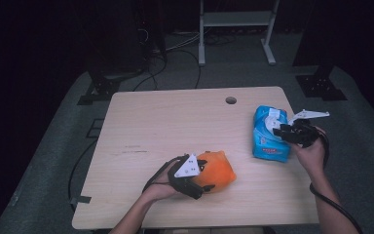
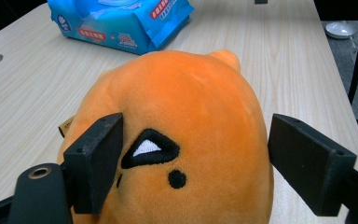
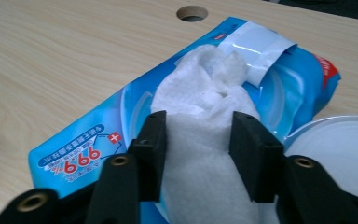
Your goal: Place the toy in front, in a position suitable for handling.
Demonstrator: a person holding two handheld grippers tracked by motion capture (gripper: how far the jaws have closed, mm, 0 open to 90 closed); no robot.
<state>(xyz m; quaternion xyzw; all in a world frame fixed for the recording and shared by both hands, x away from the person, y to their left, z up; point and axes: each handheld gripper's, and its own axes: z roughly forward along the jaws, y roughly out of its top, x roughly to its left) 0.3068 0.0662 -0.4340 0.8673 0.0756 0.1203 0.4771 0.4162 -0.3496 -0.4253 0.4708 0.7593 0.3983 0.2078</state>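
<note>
1. The left gripper (image 1: pixel 205 176) is sitting at the near middle of the tabletop (image 1: pixel 175 122), with the orange plush toy (image 1: pixel 216 170) between its jaws.
2. In the left gripper view, that gripper's left jaw is lying against the plush toy's (image 2: pixel 177 121) face beside an embroidered black eye, while the right jaw is standing clear of the fabric, so the gripper is released around the toy rather than clenching it.
3. The plush toy is resting on the tabletop, well apart from the blue wet-wipes pack (image 1: pixel 269 134) at the right edge.
4. The right gripper (image 1: pixel 283 130) is reaching onto the top of the pack from the right.
5. In the right gripper view, a white wipe (image 3: pixel 205 116) is sticking up from the opening of the pack (image 3: pixel 88 149), and the right gripper's (image 3: pixel 198 144) jaws are flanking it on both sides, touching its edges; whether they are already pinching it I cannot tell.
6. The pack's white label flap (image 3: pixel 261 46) is standing peeled back beyond the wipe.
</note>
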